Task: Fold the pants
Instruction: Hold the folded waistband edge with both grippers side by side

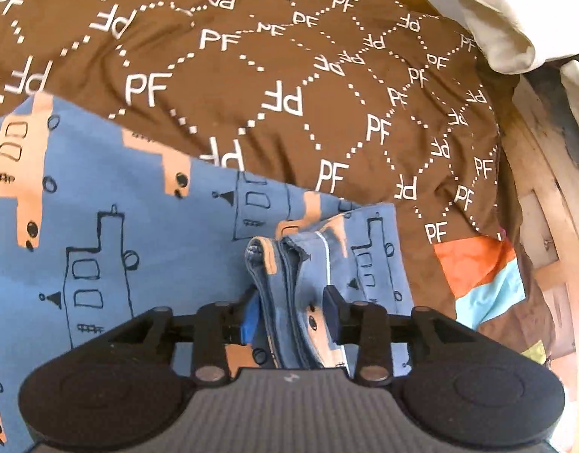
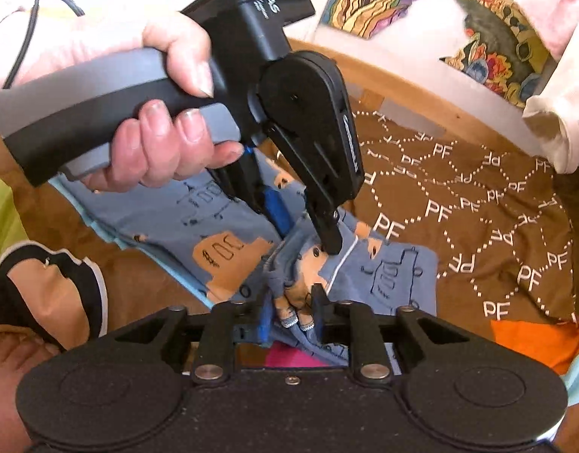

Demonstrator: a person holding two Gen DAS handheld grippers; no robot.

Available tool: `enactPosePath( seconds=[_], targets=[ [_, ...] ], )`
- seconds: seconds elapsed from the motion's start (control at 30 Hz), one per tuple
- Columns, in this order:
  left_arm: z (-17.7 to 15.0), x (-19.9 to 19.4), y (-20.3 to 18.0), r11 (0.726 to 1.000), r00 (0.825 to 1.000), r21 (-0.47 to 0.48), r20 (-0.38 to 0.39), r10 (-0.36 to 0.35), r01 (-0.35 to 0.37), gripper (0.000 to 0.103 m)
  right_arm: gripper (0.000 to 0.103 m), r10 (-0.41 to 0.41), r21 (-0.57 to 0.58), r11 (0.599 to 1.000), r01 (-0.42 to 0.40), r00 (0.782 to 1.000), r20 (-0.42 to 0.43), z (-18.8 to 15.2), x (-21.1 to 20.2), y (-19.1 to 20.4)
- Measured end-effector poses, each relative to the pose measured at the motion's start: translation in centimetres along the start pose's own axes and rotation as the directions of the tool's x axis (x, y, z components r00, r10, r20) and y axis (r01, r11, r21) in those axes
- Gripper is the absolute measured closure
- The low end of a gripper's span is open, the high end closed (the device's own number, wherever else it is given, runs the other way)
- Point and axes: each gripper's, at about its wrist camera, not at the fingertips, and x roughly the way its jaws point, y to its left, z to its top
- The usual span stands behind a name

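Left wrist view
Pants (image 1: 145, 234): blue fabric printed with outlined and orange-filled shapes, spread flat over the near-left part of the blanket (image 1: 289, 75); one bunched, layered edge rises between the fingers.
Left gripper (image 1: 292, 315): jaws clamped on that bunched edge of the pants.
Edges: the brown "PF" blanket runs to a wooden frame (image 1: 546, 226) on the right; bare blanket lies beyond the pants, toward the far edge.

Right wrist view
Pants (image 2: 198, 222): folded strip lying across the blanket (image 2: 459, 207), its gathered hem lifted.
Right gripper (image 2: 291, 311): jaws closed on the gathered hem.
Left gripper (image 2: 308, 234): held by a hand (image 2: 164, 124), fingers pinching the same bunch just beyond.
Room: open blanket to the right.
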Motion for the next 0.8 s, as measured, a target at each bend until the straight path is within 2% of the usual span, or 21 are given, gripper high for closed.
enactPosePath(
  seconds=[0.1, 0.33, 0.43, 0.8],
  targets=[
    [-0.2, 0.1, 0.2, 1.000, 1.000, 0.003, -0.001, 0.006, -0.006, 0.064, 0.075, -0.003, 0.006, 1.000, 0.003, 1.000, 0.004, -0.1, 0.1, 0.0],
    [-0.1, 0.3, -0.4, 0.999, 0.999, 0.029, -0.008, 0.034, -0.034, 0.084, 0.075, -0.001, 0.009, 1.000, 0.001, 1.000, 0.003, -0.3, 0.3, 0.1],
    [-0.2, 0.2, -0.9, 0.998, 0.999, 0.045, 0.012, 0.053, -0.054, 0.091, 0.075, 0.004, 0.007, 1.000, -0.004, 1.000, -0.005, -0.4, 0.4, 0.1],
    [-0.9, -1.0, -1.6, 0.993, 0.995, 0.096, 0.068, 0.067, -0.073, 0.094, 0.078, 0.004, 0.013, 1.000, -0.003, 1.000, -0.009, -0.1, 0.9, 0.0]
  ],
)
